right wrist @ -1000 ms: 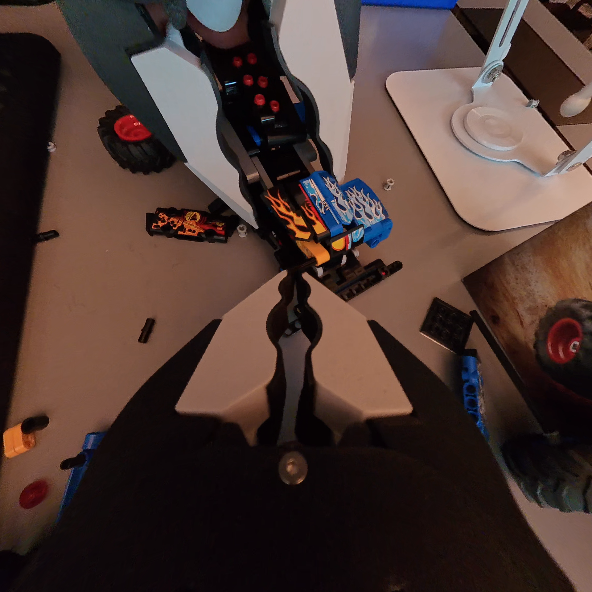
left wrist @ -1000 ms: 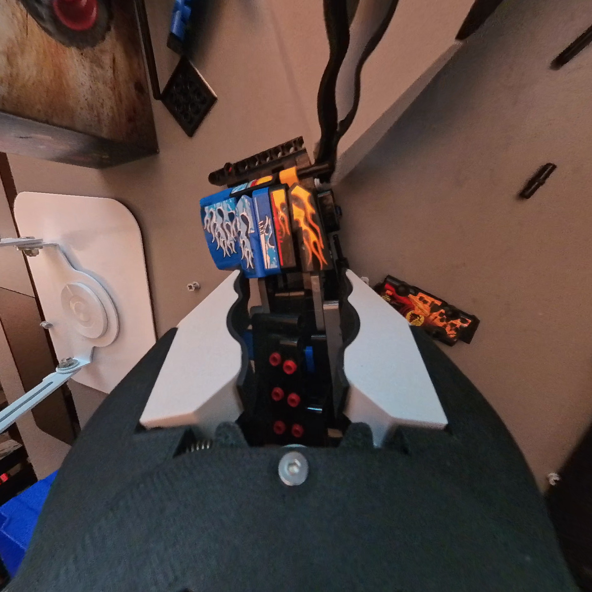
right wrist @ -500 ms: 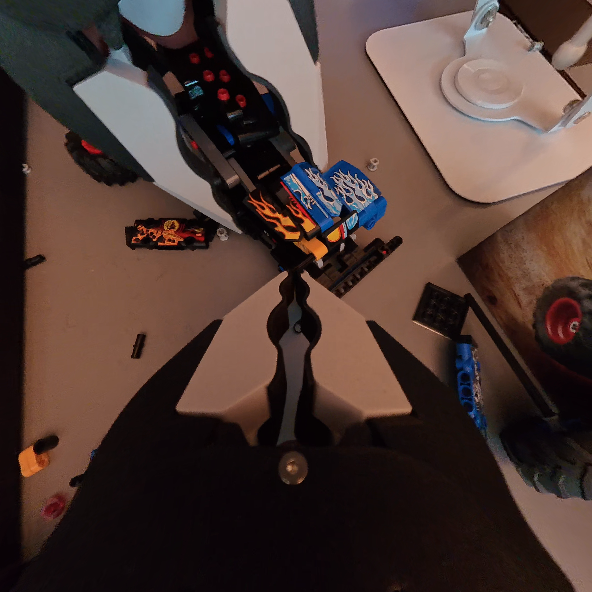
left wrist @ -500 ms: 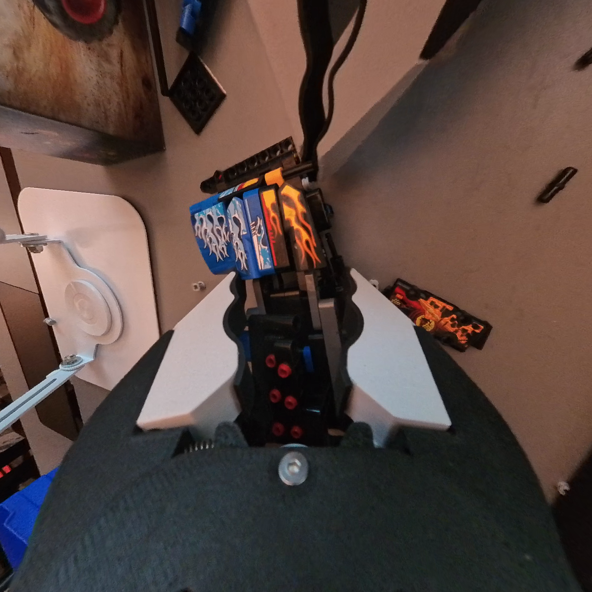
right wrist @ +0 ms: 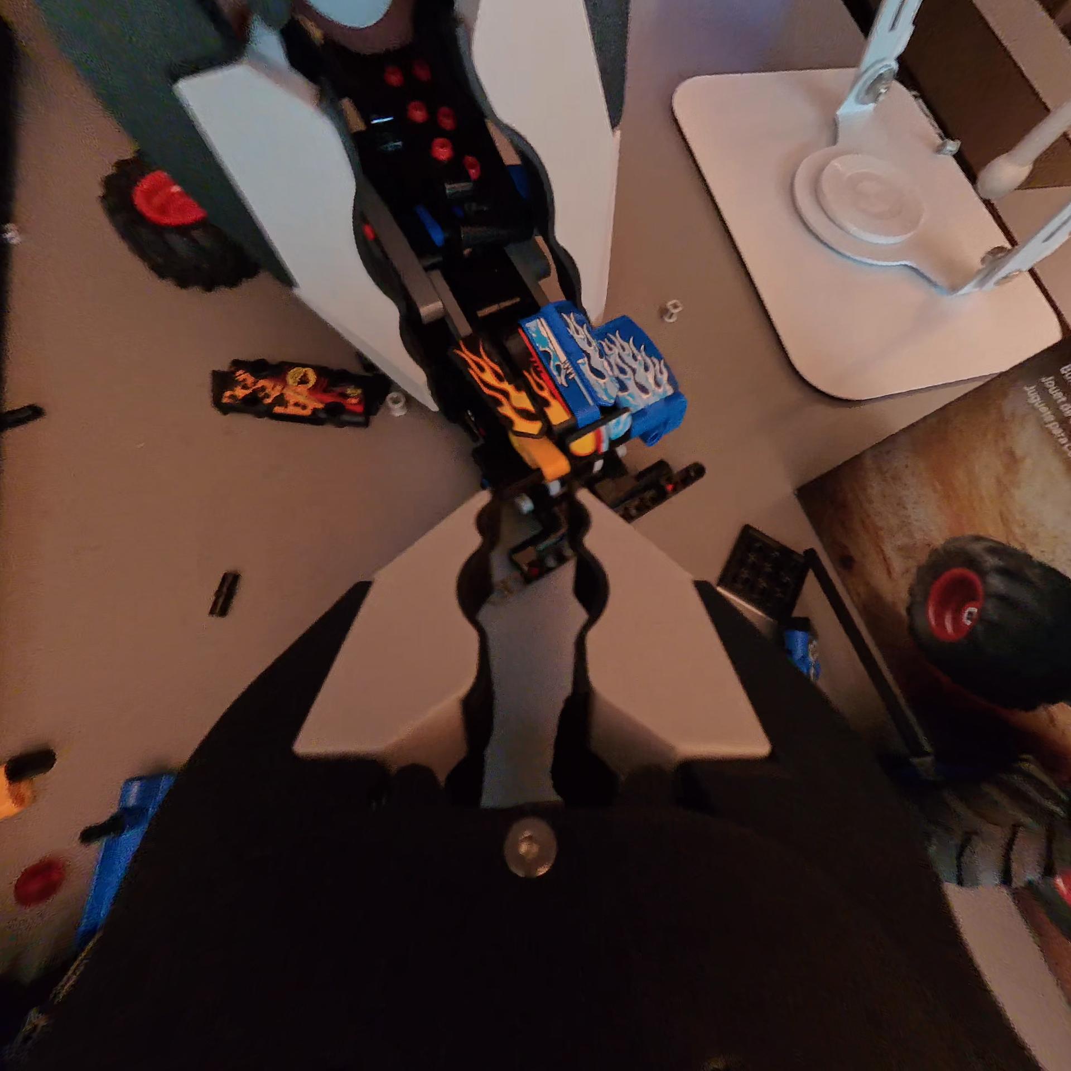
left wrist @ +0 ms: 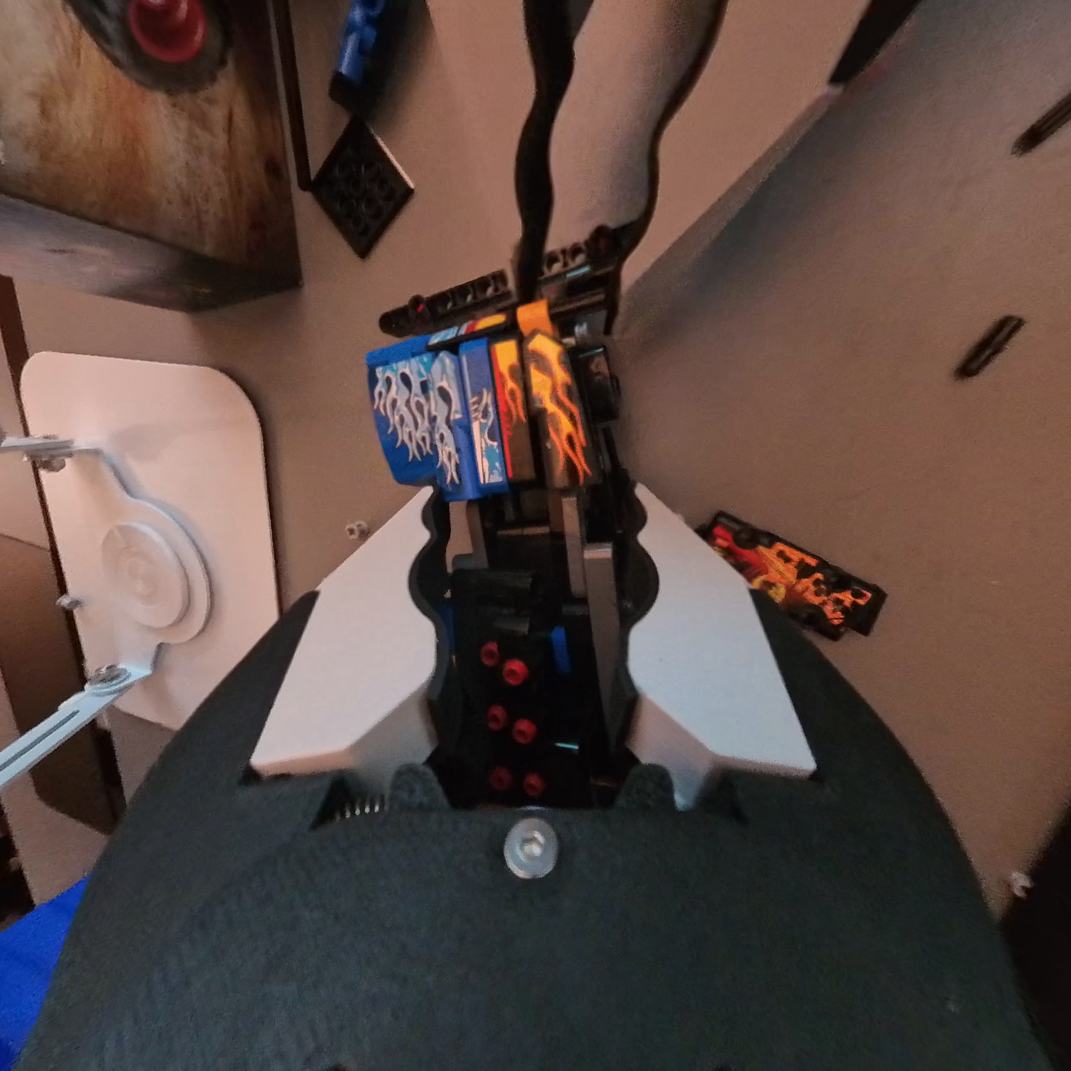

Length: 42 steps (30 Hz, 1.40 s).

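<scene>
Left gripper (left wrist: 533,510) fingers clamped on black brick-built toy vehicle with blue and orange flame panels (left wrist: 481,423), held above grey table (right wrist: 145,510); right gripper (right wrist: 530,510) fingers parted slightly, at vehicle's black front end, contact unclear.

A plain grey-beige tabletop (right wrist: 145,521) fills most of the scene under dim, warm light. A white stand base (right wrist: 869,324) sits flat on it, a thin metal arm rising from its round mount. Beside that lies what looks like a printed box or booklet (right wrist: 956,521) with a brown picture. A dark strip (right wrist: 8,174) runs along one edge.
</scene>
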{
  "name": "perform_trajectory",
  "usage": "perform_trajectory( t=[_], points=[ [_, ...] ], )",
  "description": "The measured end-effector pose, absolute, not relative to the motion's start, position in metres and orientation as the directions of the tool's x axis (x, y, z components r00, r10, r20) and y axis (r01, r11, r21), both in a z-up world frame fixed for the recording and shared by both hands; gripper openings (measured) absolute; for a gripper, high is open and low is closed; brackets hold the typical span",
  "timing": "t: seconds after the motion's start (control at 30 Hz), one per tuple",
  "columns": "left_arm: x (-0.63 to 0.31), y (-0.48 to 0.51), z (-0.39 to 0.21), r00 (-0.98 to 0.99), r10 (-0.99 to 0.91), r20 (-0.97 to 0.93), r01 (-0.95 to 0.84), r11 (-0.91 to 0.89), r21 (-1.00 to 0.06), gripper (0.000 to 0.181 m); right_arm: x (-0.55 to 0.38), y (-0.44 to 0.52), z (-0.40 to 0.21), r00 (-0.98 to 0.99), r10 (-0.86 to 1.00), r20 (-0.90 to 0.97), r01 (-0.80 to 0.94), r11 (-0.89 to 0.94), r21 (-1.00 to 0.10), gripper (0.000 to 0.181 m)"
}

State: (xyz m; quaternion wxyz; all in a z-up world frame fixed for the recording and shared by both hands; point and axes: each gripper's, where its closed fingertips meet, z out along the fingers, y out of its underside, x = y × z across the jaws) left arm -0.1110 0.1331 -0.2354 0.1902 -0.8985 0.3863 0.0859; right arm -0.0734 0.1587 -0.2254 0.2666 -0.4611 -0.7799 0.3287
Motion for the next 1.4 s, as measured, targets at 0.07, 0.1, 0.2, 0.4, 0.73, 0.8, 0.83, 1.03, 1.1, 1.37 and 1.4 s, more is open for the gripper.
perform_trajectory(
  t=[0.07, 0.1, 0.2, 0.4, 0.73, 0.8, 0.83, 1.03, 1.1, 1.37, 1.4],
  points=[
    [-0.106, 0.132, -0.235, 0.665, -0.689, -0.289, -0.747, -0.601, -0.286, 0.057, -0.068, 0.161, -0.224, -0.428, 0.897, 0.109, 0.546, 0.352, -0.76, 0.036],
    [-0.104, 0.131, -0.235, 0.648, -0.705, -0.289, -0.761, -0.583, -0.285, 0.056, -0.068, 0.161, -0.224, -0.419, 0.901, 0.113, 0.546, 0.349, -0.762, 0.048],
    [-0.096, 0.127, -0.235, 0.605, -0.744, -0.285, -0.794, -0.535, -0.29, 0.054, -0.068, 0.156, -0.223, -0.441, 0.89, 0.116, 0.514, 0.357, -0.78, 0.063],
    [-0.092, 0.125, -0.234, 0.567, -0.773, -0.285, -0.82, -0.495, -0.288, 0.053, -0.071, 0.149, -0.227, -0.499, 0.866, 0.032, 0.506, 0.321, -0.8, 0.073],
    [-0.096, 0.128, -0.235, 0.561, -0.77, -0.305, -0.826, -0.497, -0.265, 0.056, -0.066, 0.144, -0.228, -0.529, 0.848, 0.013, 0.514, 0.333, -0.791, 0.036],
    [-0.095, 0.127, -0.235, 0.554, -0.774, -0.307, -0.831, -0.49, -0.265, 0.056, -0.064, 0.142, -0.228, -0.524, 0.852, -0.018, 0.535, 0.312, -0.785, 0.037],
    [-0.093, 0.126, -0.234, 0.547, -0.782, -0.3, -0.834, -0.475, -0.281, 0.053, -0.058, 0.139, -0.228, -0.528, 0.847, -0.06, 0.555, 0.29, -0.78, 0.04],
    [-0.082, 0.128, -0.226, 0.416, -0.761, -0.498, -0.909, -0.355, -0.217, 0.053, -0.04, 0.15, -0.214, -0.514, 0.849, -0.126, 0.546, 0.211, -0.81, 0.056],
    [-0.078, 0.129, -0.223, 0.334, -0.728, -0.598, -0.941, -0.298, -0.162, 0.052, -0.037, 0.156, -0.196, -0.503, 0.851, -0.147, 0.497, 0.146, -0.855, 0.052],
    [-0.062, 0.122, -0.211, 0.161, -0.475, -0.865, -0.977, -0.201, -0.072, 0.053, -0.024, 0.142, -0.191, -0.547, 0.835, -0.063, 0.462, 0.238, -0.855, 0.0],
    [-0.06, 0.118, -0.212, 0.159, -0.473, -0.867, -0.978, -0.195, -0.073, 0.054, -0.023, 0.141, -0.191, -0.554, 0.832, -0.027, 0.446, 0.269, -0.854, 0.0]
  ],
)
